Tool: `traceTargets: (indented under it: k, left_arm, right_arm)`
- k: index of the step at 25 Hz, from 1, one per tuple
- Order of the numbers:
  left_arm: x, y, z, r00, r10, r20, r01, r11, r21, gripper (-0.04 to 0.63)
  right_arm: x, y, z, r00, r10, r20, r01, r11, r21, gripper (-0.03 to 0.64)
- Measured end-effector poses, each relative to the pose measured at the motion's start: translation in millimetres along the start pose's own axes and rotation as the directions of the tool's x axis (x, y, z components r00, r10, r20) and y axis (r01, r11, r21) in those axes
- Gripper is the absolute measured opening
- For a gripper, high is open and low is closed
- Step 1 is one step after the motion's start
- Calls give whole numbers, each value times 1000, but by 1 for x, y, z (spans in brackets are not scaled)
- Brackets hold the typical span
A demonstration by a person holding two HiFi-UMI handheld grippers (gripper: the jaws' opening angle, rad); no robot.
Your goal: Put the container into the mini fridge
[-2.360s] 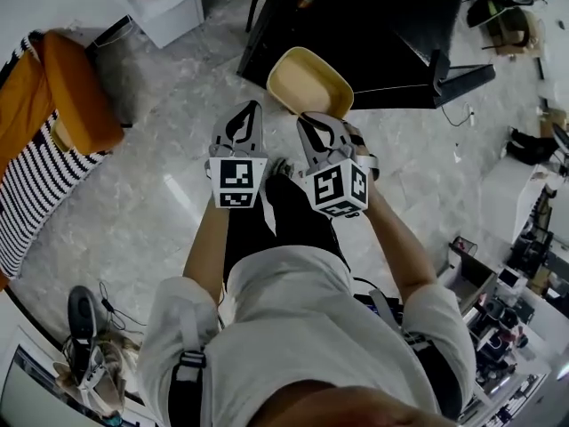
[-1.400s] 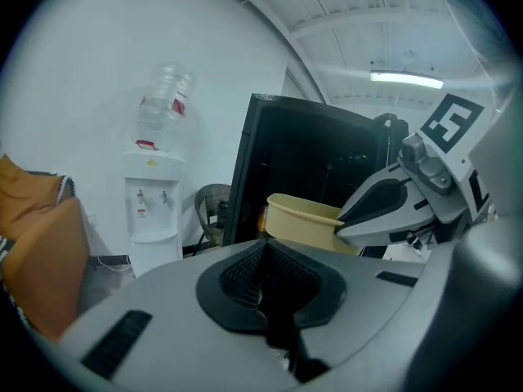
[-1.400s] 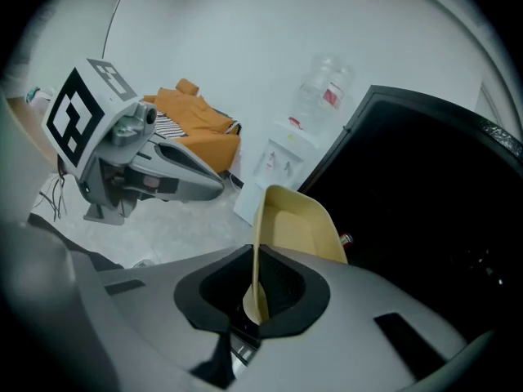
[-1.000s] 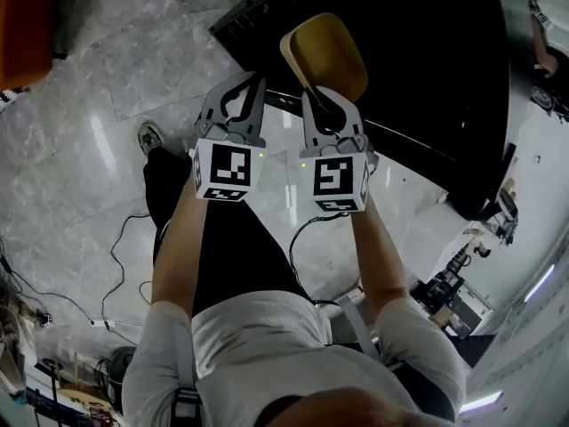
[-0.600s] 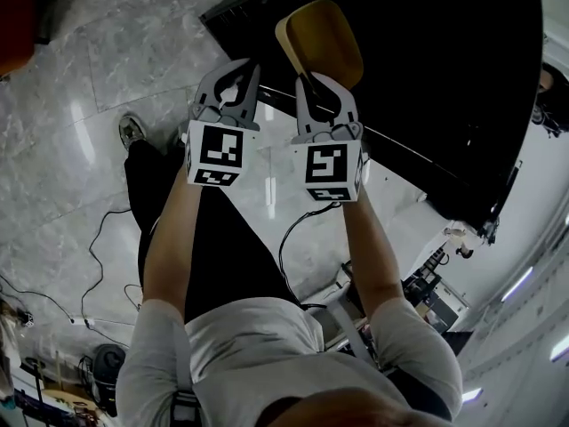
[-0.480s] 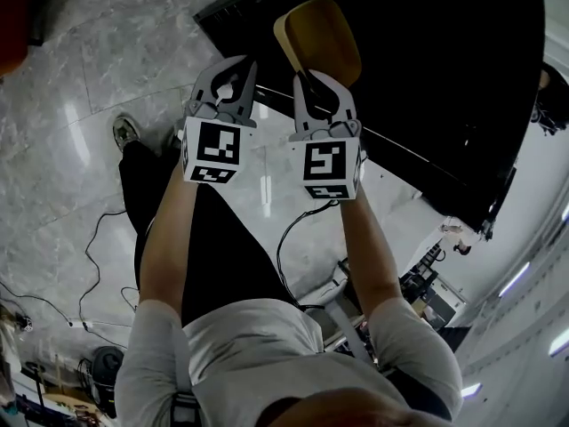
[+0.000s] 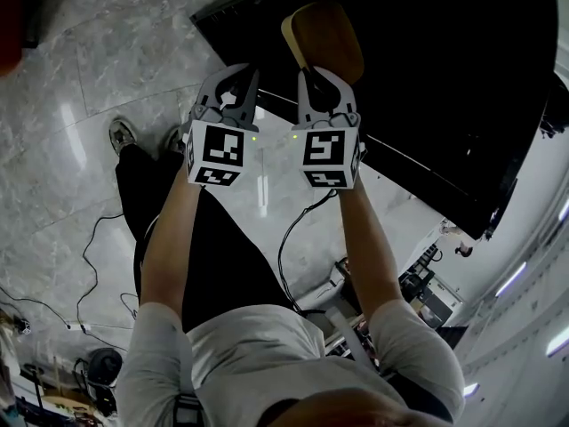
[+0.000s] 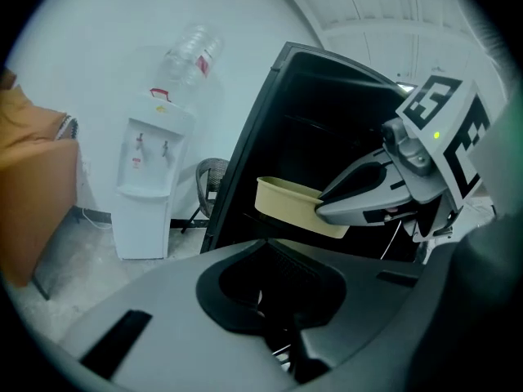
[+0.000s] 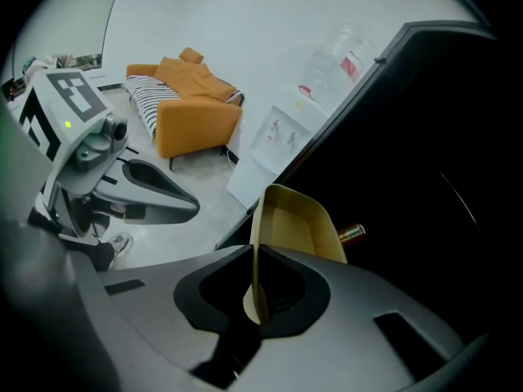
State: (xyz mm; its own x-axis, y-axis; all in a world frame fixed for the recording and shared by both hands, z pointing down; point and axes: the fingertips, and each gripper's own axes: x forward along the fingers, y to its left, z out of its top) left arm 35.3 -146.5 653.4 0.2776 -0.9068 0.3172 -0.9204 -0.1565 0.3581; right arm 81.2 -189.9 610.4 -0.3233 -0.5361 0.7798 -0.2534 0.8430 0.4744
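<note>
One shallow, pale-yellow container with rounded corners.

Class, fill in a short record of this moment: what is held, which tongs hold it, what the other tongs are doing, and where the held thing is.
Held thing: beige container, empty inside
Holder: right tongs, shut on its rim
Other tongs: left tongs, shut, nothing between them
Place: in the air at the open black mini fridge
Nearby: water dispenser, orange sofa
</note>
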Motion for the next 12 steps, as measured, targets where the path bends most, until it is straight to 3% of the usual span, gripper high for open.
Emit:
traceTargets:
  k: [12]
  left_arm:
    - [20,14,-2,1000,31,-1,-31,999,-45,11]
  right_arm:
    - [25,-10,-16,999,20,-29,-19,1000,22,52]
